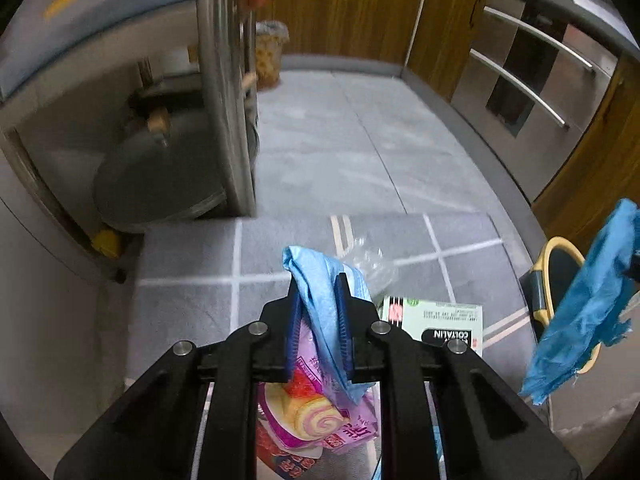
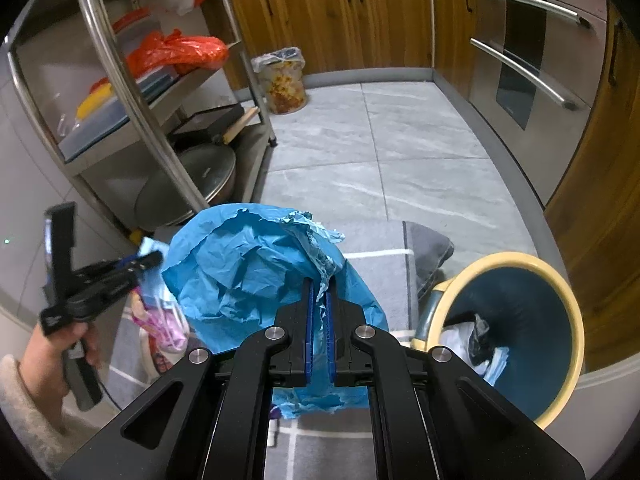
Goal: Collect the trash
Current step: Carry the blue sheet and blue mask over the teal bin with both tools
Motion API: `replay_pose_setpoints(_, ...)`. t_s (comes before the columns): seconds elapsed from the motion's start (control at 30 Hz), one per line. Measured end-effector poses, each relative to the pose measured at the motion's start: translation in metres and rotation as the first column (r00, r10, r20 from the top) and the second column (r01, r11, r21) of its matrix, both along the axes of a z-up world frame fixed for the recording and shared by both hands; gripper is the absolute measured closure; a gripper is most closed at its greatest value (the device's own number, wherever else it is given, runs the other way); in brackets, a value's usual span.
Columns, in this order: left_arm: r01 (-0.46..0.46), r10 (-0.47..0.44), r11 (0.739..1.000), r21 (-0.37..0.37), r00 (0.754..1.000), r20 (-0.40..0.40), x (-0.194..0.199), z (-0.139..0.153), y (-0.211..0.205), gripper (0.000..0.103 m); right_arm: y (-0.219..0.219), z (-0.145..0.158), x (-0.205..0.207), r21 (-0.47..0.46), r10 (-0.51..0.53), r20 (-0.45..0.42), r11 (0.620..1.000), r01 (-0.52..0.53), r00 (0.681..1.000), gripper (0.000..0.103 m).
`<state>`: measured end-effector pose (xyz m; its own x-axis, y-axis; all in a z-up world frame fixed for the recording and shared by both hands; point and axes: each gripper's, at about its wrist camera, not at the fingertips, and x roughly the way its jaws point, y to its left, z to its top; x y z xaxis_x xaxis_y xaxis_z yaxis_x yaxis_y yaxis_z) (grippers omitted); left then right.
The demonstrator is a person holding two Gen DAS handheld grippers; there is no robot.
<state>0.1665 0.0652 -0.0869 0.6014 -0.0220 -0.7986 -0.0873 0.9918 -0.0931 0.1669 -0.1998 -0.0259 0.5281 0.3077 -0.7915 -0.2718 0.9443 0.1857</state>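
My left gripper [image 1: 318, 280] is shut on a light blue plastic wrapper [image 1: 308, 264], which hangs above the grey mat [image 1: 188, 304]. Below it lie a pink cake-roll packet [image 1: 312, 412], a red wrapper [image 1: 280, 456], a green-and-white box [image 1: 436, 316] and clear plastic [image 1: 368, 260]. My right gripper [image 2: 319, 284] is shut on a crumpled bright blue sheet [image 2: 248, 264], held just left of a yellow-rimmed blue bin [image 2: 576, 320] that has scraps inside. The right wrist view shows the left gripper [image 2: 152, 258] in a person's hand [image 2: 44, 356] at the left.
A steel rack [image 2: 132, 92] holding pots and red bags stands on the left. A flowered lined bin [image 2: 284, 84] sits at the back by wooden cabinets [image 2: 340, 12]. An oven front [image 2: 532, 60] runs along the right. Grey tile floor [image 2: 400, 160] stretches ahead.
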Motion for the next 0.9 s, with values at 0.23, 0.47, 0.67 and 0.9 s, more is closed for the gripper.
replay_pose_setpoints(0.23,0.035,-0.033,0.999,-0.037,0.998,0.050,-0.005,0.021,-0.002,0.087,-0.004,0.001,0.001,-0.004,-0.014,-0.002,1.000,0.014,1.000,0.097)
replay_pose_setpoints(0.47,0.075,-0.076,0.997,-0.014,0.992,-0.101,0.005,-0.015,-0.014,0.086,-0.002,-0.001,0.001,-0.017,0.002,-0.008,1.000,-0.003,1.000,0.097)
replay_pose_setpoints(0.67,0.119,-0.118,0.993,0.013,0.988,-0.102,0.006,-0.019,-0.023,0.086,-0.001,-0.001,0.003,-0.010,0.001,-0.011,1.000,-0.001,1.000,0.097)
replay_pose_setpoints(0.9,0.169,-0.169,0.984,0.058,0.986,0.002,0.001,0.011,-0.043,0.086,-0.007,0.004,0.001,-0.012,-0.001,0.016,1.000,0.002,1.000,0.097)
